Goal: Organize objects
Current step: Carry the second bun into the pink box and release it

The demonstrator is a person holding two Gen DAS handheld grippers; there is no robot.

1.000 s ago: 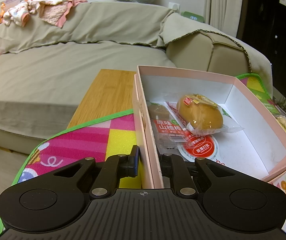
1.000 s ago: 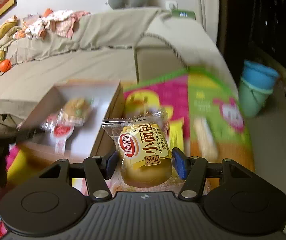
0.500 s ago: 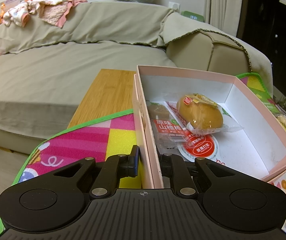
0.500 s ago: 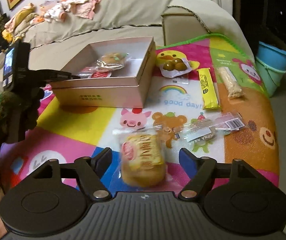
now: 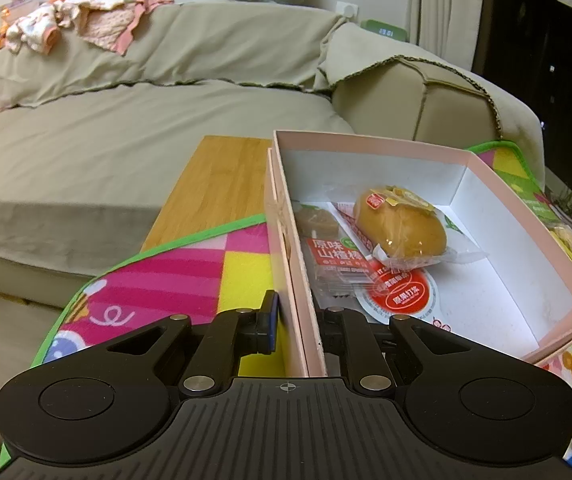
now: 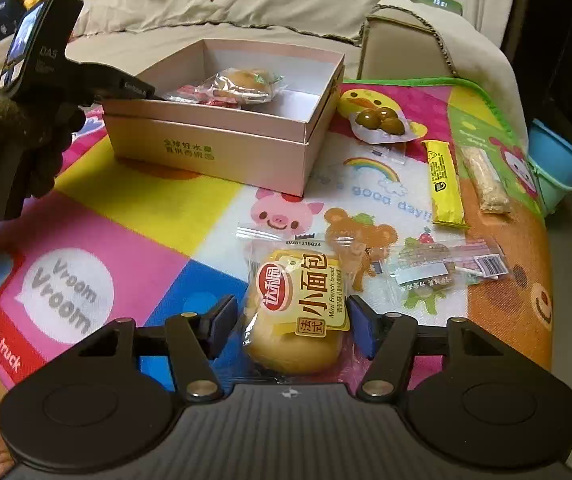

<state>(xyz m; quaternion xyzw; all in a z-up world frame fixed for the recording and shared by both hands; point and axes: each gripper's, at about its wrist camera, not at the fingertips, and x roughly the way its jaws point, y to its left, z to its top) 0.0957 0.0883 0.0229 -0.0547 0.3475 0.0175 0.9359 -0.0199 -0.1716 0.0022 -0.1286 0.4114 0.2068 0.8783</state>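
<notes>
1. The pink box (image 6: 221,148) stood open on the play mat (image 6: 157,208) that covered the tabletop, and it already held part of the load: a wrapped bun (image 5: 400,226), a red-labelled hawthorn snack (image 5: 336,256) beside it, and a round red-and-white packet (image 5: 400,294) lying under both.

2. The left tongs (image 5: 296,320) were shut on the box's near wall, one pad outside and one inside, and looked to be steadying the box for loading.

3. The right tongs (image 6: 290,320) straddled a wrapped mini French bread (image 6: 298,312) that lay on the mat well short of the box. Their jaws were closing; the right pad sat against the wrapper's edge, while a sliver of space showed at the left pad, so the grip did not look complete.

4. Still out on the mat were a pack of brown round sweets (image 6: 380,122) just beside the box's right corner, a yellow bar (image 6: 444,184), a pale grain bar (image 6: 486,180) next to it, and a clear packet with a barcode (image 6: 442,270) near the bread.

5. By my reading, the job was under halfway done: three items were inside, and five were outside, counting the bread between the tongs.

6. The bread appeared to be the step in hand; it still needed to be gripped, carried across the mat and set in the bare right half of the box.
</notes>
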